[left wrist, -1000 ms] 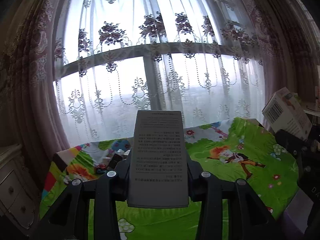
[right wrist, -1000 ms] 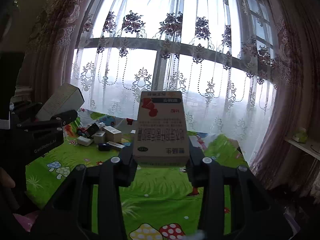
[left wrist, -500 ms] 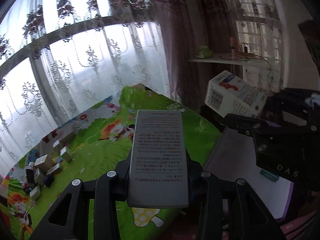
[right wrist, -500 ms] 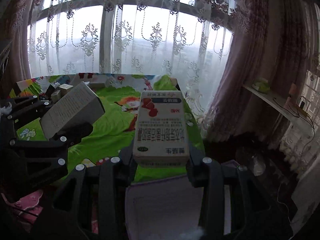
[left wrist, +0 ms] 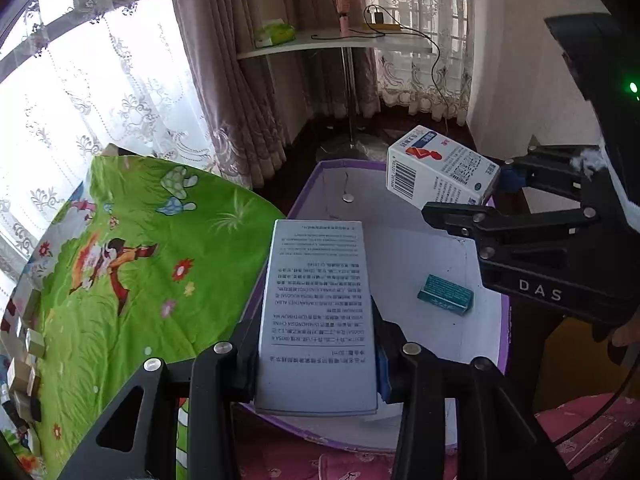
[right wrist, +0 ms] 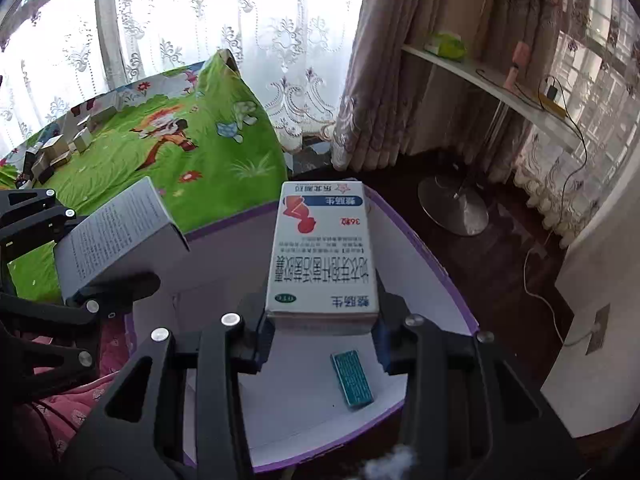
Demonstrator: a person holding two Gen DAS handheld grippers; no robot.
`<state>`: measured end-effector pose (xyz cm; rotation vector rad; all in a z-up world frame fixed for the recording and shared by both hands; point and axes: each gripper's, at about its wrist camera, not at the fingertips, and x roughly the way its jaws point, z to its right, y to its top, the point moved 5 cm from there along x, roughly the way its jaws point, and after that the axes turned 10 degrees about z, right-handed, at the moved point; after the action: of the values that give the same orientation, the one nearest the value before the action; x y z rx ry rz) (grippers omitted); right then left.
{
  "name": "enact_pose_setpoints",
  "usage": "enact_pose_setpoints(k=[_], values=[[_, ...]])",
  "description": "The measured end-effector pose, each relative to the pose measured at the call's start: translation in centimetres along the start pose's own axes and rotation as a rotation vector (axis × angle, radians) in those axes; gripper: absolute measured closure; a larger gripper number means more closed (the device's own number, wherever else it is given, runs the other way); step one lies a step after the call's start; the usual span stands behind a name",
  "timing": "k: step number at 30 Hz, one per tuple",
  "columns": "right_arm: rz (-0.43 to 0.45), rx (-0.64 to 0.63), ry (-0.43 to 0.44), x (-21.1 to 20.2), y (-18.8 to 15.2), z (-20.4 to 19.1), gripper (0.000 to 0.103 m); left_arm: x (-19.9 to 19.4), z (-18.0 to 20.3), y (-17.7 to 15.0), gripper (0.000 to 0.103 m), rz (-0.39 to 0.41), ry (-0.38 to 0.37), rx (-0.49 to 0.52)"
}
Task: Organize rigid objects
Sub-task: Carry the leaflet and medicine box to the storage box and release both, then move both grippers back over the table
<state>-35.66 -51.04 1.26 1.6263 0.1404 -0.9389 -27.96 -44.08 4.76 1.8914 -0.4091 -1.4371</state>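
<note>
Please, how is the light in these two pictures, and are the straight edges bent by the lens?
Left wrist view: window overexposed, text box sharp, bin rim curved by the fisheye. Right wrist view: window also blown out, red-print box sharp, corners dark, shelf bowed.

Your left gripper (left wrist: pixel 316 344) hides the grey box's (left wrist: pixel 318 312) lower sides, and the box covers the purple bin's (left wrist: pixel 505 320) floor behind it. Small boxes (left wrist: pixel 28 364) far left of those jaws are cut by the edge, too small to read. Under your right gripper (right wrist: pixel 322 332), the teal packet's (right wrist: pixel 352 378) print is illegible.
</note>
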Motion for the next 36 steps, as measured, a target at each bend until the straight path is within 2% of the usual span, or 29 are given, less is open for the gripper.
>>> enact_pose_setpoints(k=[8, 16, 19, 21, 22, 25, 30, 32, 34, 35, 36], values=[[-0.070, 0.035, -0.008, 1.9, -2.1, 2.0, 0.058, 4.1, 1.4, -1.0, 0.060, -0.140, -0.078, -0.062], [-0.120, 0.043, 0.003, 3.0, -3.4, 2.2, 0.058, 6.0, 1.3, -1.9, 0.060, -0.189, -0.079, -0.096], [-0.149, 0.051, 0.000, 3.4, -3.5, 2.0, 0.056, 6.6, 1.0, -2.0, 0.057, -0.189, -0.096, -0.127], [-0.175, 0.062, -0.023, 3.8, -3.5, 1.9, 0.036, 6.7, 0.4, -2.2, 0.046, -0.186, -0.110, -0.153], [-0.181, 0.069, -0.036, 4.0, -3.5, 1.9, 0.033, 6.6, 0.1, -2.3, 0.040, -0.179, -0.104, -0.165], [-0.184, 0.053, -0.045, 4.1, -2.9, 1.1, 0.031, 6.2, -1.3, -3.0, 0.034, -0.170, -0.102, -0.212], [-0.178, -0.011, -0.011, 4.6, -1.5, -2.4, 0.030, 6.2, -4.1, -4.4, 0.033, -0.184, -0.138, -0.329], [-0.169, -0.047, -0.020, 4.7, -1.0, -3.9, 0.029, 5.8, -5.7, -5.2, 0.033, -0.177, -0.137, -0.378], [-0.164, -0.071, 0.009, 5.0, -0.3, -5.7, 0.029, 5.1, -7.6, -6.1, 0.033, -0.154, -0.146, -0.441], [-0.160, -0.083, 0.026, 5.0, 0.0, -6.8, 0.029, 4.6, -8.6, -6.6, 0.033, -0.135, -0.161, -0.478], [-0.152, -0.095, 0.041, 5.1, 0.5, -7.9, 0.029, 3.8, -9.5, -7.2, 0.034, -0.106, -0.215, -0.530]])
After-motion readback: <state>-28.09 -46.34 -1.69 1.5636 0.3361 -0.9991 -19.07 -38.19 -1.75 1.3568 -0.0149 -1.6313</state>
